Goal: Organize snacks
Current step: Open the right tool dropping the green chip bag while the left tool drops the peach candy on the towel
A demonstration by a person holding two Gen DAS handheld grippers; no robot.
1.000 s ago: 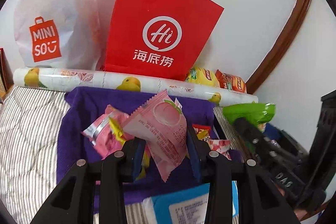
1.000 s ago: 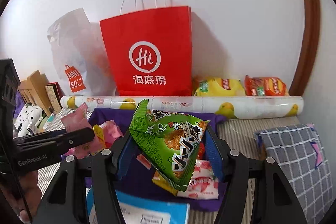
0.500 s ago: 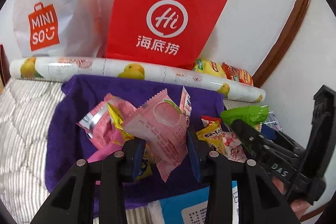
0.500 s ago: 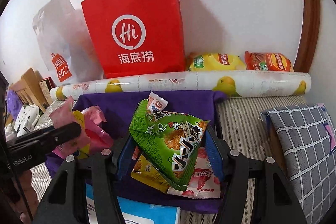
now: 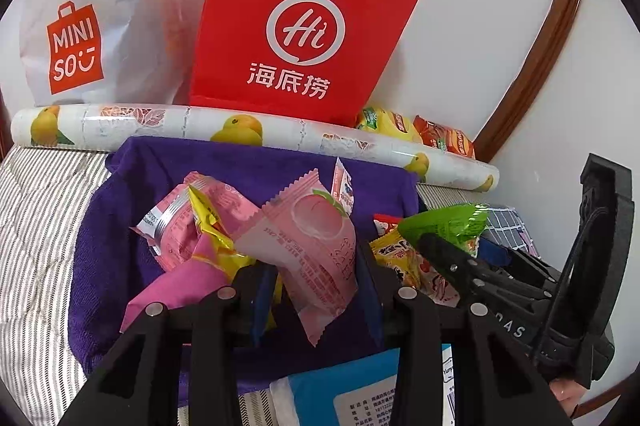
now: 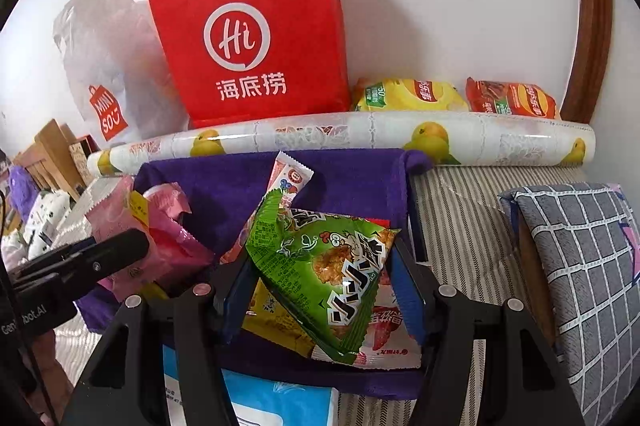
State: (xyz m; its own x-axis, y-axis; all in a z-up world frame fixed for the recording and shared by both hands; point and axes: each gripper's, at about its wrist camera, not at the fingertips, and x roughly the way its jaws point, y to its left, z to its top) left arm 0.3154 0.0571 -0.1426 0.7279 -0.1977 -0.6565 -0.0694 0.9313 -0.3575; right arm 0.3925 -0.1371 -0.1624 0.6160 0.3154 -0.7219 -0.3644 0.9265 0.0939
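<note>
Presently, two items in hand. Left gripper (image 5: 316, 282): clamped on a pink sachet printed with a peach (image 5: 316, 246), held by its lower half, long axis tilted up and away from the jaws. Right gripper (image 6: 320, 290): clamped on a green crinkled crisp packet with a cartoon chicken (image 6: 324, 266), one corner hanging below the jaws. Both hang just above a purple towel (image 5: 256, 170) spread on striped bedding (image 5: 36, 226), where loose snacks lie: a pink foil pack (image 5: 180, 222) to the left, yellow and red-white sachets (image 6: 276, 318) directly beneath the green packet. Judged: each gripper is nearest its own pile, so release is straight down. Behind, a red paper carrier bag (image 5: 300, 26) stands upright against the wall.
</note>
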